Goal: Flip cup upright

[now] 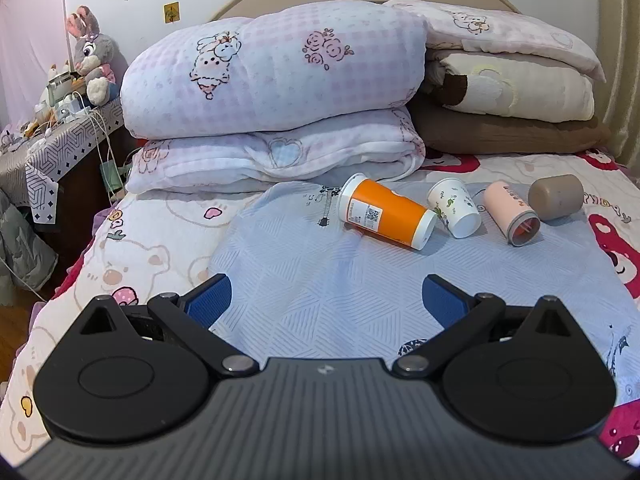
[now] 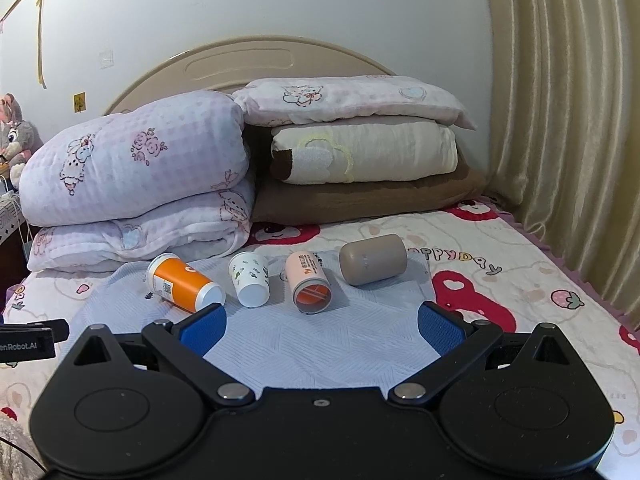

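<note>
Several cups lie on their sides in a row on a light blue cloth (image 1: 320,280) (image 2: 320,344) on the bed. From left to right: an orange cup (image 1: 386,212) (image 2: 184,282), a white printed paper cup (image 1: 454,208) (image 2: 250,278), a pink cup (image 1: 510,214) (image 2: 310,282) and a taupe cup (image 1: 556,197) (image 2: 373,259). My left gripper (image 1: 326,298) is open and empty, short of the cups and left of them. My right gripper (image 2: 322,326) is open and empty, just in front of the pink cup.
Folded quilts (image 1: 272,80) (image 2: 136,176) and stacked pillows (image 1: 508,88) (image 2: 360,152) lie behind the cups against the headboard. A nightstand with a plush rabbit (image 1: 92,52) stands left of the bed. A curtain (image 2: 560,120) hangs on the right. The left gripper's body (image 2: 28,340) shows at the right wrist view's left edge.
</note>
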The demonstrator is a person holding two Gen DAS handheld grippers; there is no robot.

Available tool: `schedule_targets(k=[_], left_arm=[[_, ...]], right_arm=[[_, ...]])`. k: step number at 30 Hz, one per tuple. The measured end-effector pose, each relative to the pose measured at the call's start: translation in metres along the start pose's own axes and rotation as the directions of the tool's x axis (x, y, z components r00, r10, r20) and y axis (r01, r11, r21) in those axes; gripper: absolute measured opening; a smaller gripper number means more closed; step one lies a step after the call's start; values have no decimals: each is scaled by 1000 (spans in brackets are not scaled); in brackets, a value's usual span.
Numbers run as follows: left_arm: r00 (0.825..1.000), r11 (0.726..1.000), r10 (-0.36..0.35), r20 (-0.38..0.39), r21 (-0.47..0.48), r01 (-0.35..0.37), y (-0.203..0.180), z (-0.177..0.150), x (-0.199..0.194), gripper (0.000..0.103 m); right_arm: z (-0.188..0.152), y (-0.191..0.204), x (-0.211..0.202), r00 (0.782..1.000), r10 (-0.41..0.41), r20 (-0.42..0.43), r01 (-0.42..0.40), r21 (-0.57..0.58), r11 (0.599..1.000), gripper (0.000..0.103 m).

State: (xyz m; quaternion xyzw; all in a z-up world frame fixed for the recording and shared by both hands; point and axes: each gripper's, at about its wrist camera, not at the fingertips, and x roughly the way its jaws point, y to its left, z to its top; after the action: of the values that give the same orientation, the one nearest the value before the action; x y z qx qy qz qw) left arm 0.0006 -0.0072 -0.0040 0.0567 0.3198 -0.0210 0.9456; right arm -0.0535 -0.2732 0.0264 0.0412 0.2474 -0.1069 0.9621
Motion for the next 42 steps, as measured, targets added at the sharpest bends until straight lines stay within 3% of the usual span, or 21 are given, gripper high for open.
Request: schedule_targets(k=[5, 13, 16, 31, 38, 42], left_arm=[[999, 1000, -7, 46, -18, 8, 1, -2, 0, 103], [998, 1000, 2, 58, -11, -1, 1, -3, 1, 103], [995, 1000, 0, 101, -25, 3, 0, -6, 1, 103], [995, 998, -24, 99, -56, 30, 1, -10, 3, 103], [990, 998, -17, 143, -59, 26, 1, -1, -2, 103], [985, 990, -136, 109, -11, 138, 4, 20, -1, 103]], right_arm=[[0, 3, 0, 1000, 1, -1, -1, -3, 1000, 103], [-1, 4, 0, 1000, 2, -3, -2, -3, 1000, 103], [-1, 4, 0, 1000, 2, -3, -2, -4, 1000, 103], [-1, 5, 0, 1000, 5, -4, -5, -8, 1000, 103], [2, 9, -4, 998, 52, 29, -51, -43, 998, 103], [12, 15, -1, 989, 129, 75, -120, -115, 986, 103]])
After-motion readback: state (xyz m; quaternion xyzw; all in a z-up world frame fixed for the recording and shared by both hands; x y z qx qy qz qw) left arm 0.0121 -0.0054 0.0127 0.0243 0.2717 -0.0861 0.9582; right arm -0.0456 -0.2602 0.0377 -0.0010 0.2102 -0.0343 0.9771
